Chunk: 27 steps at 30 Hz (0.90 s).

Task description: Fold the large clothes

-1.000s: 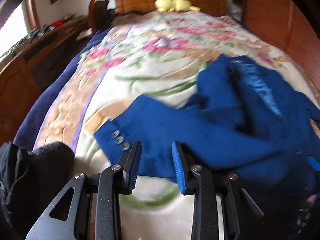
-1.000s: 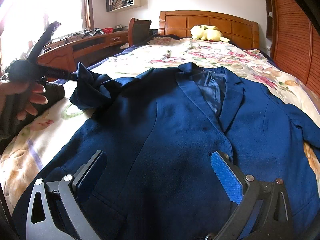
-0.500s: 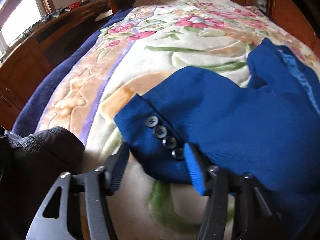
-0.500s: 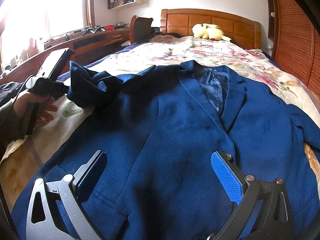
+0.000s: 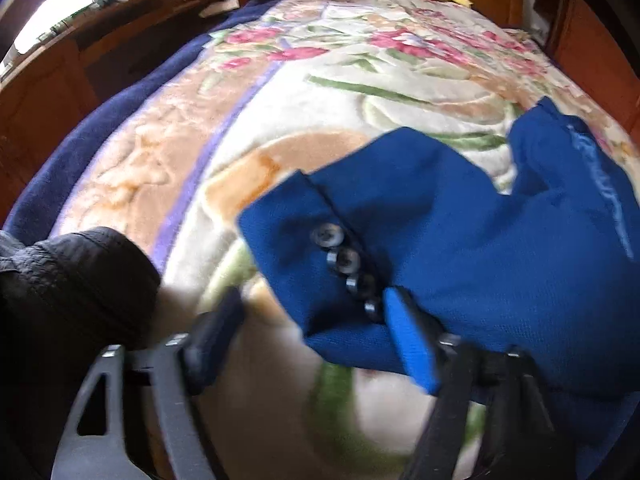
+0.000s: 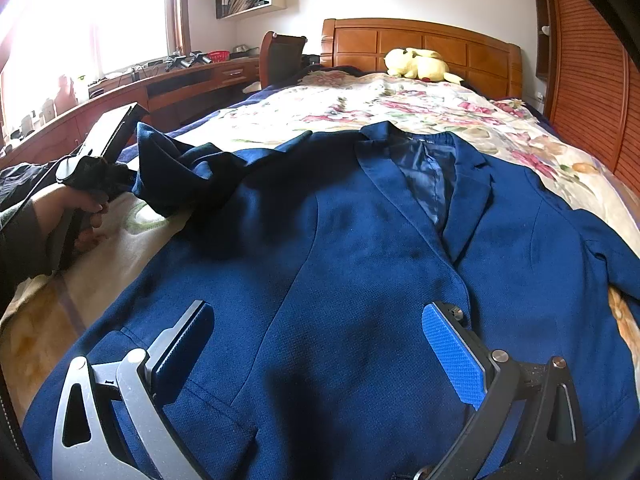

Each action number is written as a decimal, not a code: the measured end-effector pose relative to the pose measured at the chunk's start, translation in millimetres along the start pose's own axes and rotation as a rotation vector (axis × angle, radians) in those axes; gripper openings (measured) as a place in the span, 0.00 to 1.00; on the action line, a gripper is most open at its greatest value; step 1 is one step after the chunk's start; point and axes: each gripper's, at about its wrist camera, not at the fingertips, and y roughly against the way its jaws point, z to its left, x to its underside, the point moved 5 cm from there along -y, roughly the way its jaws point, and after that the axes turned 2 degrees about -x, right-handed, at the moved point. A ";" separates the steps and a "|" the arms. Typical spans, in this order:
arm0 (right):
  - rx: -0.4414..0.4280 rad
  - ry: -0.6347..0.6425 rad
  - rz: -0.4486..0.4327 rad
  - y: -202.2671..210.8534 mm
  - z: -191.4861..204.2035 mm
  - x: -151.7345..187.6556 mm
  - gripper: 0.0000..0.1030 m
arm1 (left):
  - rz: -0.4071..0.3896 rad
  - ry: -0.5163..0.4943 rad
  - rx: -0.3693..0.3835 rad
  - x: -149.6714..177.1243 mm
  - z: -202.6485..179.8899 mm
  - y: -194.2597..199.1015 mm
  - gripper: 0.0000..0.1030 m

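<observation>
Folding stage: barely begun, by my reading; the blue blazer (image 6: 340,280) lies face up and spread across the floral blanket (image 5: 320,112) on the bed, with no panel turned over the body yet.
Jacket body: front closed, lapels and dark lining (image 6: 428,184) showing at the collar, hem toward the near edge of the bed.
Near sleeve: bunched and twisted beside the shoulder at the jacket's left edge in the right wrist view, its cuff (image 5: 304,264) lying on the blanket with a row of dark cuff buttons (image 5: 344,260) facing up.
Far sleeve: lying out to the side at the picture's right, apparently still unfolded.
Left gripper (image 5: 316,328): jaws parted about halfway and just closing a little, straddling the cuff end; the blue pad sits against the fabric by the buttons, the other finger stands clear over the blanket, so no pinch yet.
Right gripper (image 6: 320,340): spread wide, hovering over the lower front of the jacket, gripping nothing.
Done so far: garment laid out roughly flat.
Left to do: straighten and fold in both sleeves, then fold the body.
Surroundings: black garment (image 5: 72,280) at the bed's near corner, yellow plush toy (image 6: 420,64) by the wooden headboard (image 6: 420,40).
</observation>
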 end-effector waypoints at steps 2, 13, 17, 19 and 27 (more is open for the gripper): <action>0.000 -0.001 -0.003 -0.1 0.4 -0.1 1.00 | 0.011 -0.010 0.022 -0.8 -6.1 2.4 0.39; -0.019 -0.027 -0.013 7.1 -4.3 -1.3 1.00 | -0.227 -0.141 0.043 -32.8 -89.8 112.4 0.08; -0.005 -0.030 -0.009 17.8 -14.5 -1.7 1.00 | -0.321 -0.228 0.120 -41.2 -142.6 168.0 0.08; 0.002 -0.032 -0.010 24.2 -22.6 -2.2 1.00 | -0.347 -0.255 0.154 -44.9 -160.6 183.4 0.08; 0.064 -0.098 -0.058 58.6 -68.4 -8.5 1.00 | -0.391 -0.364 0.286 -16.5 -224.7 228.5 0.08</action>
